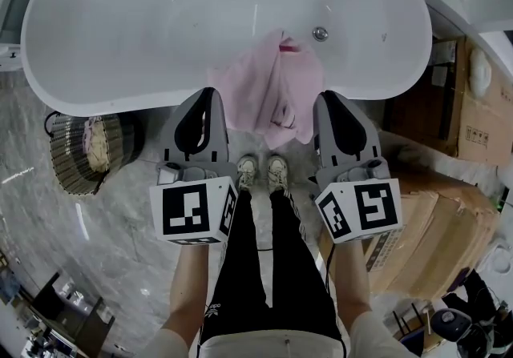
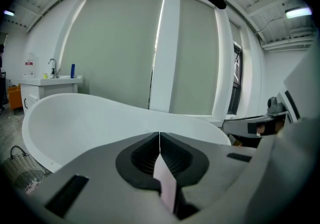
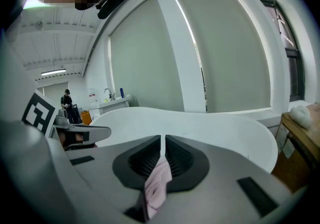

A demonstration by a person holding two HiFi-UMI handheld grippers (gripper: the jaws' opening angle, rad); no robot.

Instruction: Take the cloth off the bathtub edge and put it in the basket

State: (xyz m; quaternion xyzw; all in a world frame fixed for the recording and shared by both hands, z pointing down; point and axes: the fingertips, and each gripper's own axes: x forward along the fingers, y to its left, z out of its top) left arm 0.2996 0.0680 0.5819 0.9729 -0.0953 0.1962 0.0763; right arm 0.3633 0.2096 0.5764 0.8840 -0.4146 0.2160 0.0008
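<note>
The left tool (image 1: 210, 96) and right tool (image 1: 325, 98) are both closed on the pink cloth (image 1: 264, 88) at the bathtub (image 1: 120, 28) near edge; the basket (image 1: 72, 154) lies left, nearer the left tool.

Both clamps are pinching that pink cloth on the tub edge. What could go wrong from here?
The left hand-held gripper and right hand-held gripper each pinch only a thin fold of the pink cloth, so it might slip free when lifted. The basket sits on the floor off to the left and already holds something, so the hanging cloth could drag on the floor or miss.
</note>
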